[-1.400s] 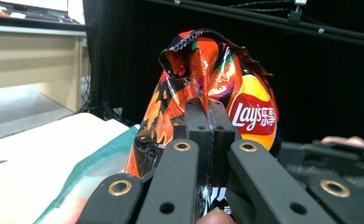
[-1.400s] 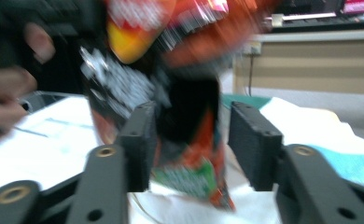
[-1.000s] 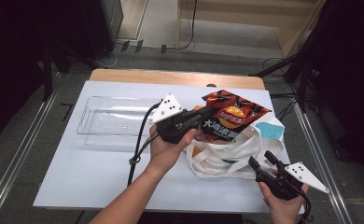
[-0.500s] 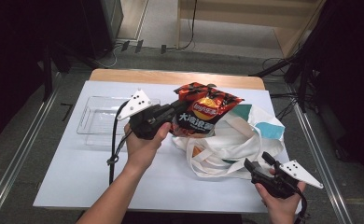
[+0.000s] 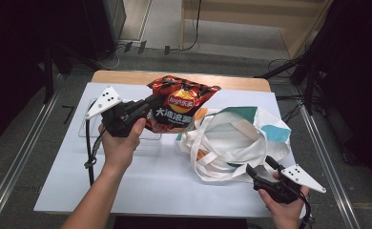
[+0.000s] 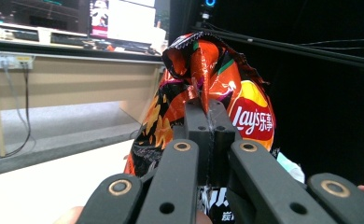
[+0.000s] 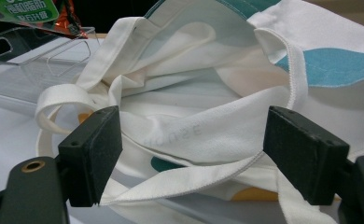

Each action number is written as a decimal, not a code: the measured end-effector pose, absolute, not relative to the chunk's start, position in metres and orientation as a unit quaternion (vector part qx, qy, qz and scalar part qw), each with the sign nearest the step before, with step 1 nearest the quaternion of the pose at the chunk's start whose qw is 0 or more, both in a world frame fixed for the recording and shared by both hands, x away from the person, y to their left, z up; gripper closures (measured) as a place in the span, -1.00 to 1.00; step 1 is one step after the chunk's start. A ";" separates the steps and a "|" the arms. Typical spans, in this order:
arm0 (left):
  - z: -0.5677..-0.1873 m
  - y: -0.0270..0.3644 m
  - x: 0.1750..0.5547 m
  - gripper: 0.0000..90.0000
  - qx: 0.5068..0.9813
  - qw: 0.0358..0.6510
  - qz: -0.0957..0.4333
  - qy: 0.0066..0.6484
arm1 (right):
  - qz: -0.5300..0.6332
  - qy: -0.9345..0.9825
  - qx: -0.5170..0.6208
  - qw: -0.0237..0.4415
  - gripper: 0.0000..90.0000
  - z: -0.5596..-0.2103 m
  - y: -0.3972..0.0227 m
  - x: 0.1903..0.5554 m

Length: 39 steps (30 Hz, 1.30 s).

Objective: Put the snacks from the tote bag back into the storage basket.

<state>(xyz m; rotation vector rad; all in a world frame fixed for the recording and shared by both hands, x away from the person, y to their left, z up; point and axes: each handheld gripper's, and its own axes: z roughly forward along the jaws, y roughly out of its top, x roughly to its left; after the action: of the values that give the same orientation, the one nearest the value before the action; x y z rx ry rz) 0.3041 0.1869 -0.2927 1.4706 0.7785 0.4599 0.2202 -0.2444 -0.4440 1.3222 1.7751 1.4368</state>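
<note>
The clear tray (image 5: 148, 139) sits on the white bench (image 5: 141, 181), its contents hard to make out. The cloth bag (image 5: 236, 138) lies slumped open beside it. The left hand-held gripper (image 5: 150, 101) is clenched on a chip packet (image 5: 181, 105) (red and orange), held up above the tray. The right hand-held gripper (image 5: 260, 164) is spread wide just beside the bag's near edge.

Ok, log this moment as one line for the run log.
left gripper: shut on chip bag, lifted | right gripper: open, by tote bag | clear tray: on table
</note>
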 end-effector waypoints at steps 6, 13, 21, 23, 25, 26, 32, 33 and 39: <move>-0.299 0.209 0.307 1.00 0.641 0.643 0.213 0.362 | 0.523 0.653 0.486 0.251 -0.59 -0.444 -0.244 0.220; -0.302 0.233 0.311 1.00 0.630 0.635 0.228 0.383 | 0.519 0.655 0.488 0.252 -0.59 -0.446 -0.243 0.221; -0.305 0.255 0.315 1.00 0.619 0.632 0.239 0.400 | 0.515 0.656 0.490 0.254 -0.59 -0.447 -0.241 0.221; -0.306 0.261 0.316 1.00 0.615 0.633 0.241 0.404 | 0.513 0.657 0.491 0.256 -0.59 -0.447 -0.241 0.221; -0.307 0.267 0.317 1.00 0.614 0.630 0.246 0.407 | 0.513 0.657 0.490 0.256 -0.59 -0.447 -0.241 0.221; -0.308 0.269 0.317 1.00 0.614 0.627 0.249 0.409 | 0.512 0.656 0.492 0.255 -0.59 -0.447 -0.241 0.221; -0.315 0.283 0.321 1.00 0.609 0.625 0.250 0.420 | 0.510 0.656 0.495 0.253 -0.58 -0.449 -0.239 0.222; -0.319 0.286 0.323 1.00 0.607 0.624 0.248 0.426 | 0.509 0.657 0.496 0.252 -0.58 -0.449 -0.239 0.221; -0.343 0.298 0.336 1.00 0.605 0.621 0.226 0.445 | 0.507 0.658 0.497 0.251 -0.57 -0.450 -0.238 0.222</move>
<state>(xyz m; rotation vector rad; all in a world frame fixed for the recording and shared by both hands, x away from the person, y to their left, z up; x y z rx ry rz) 0.3359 0.2975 -0.3428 1.3900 1.0229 0.5204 0.2217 -0.2384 -0.4497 1.3520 1.7909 1.3811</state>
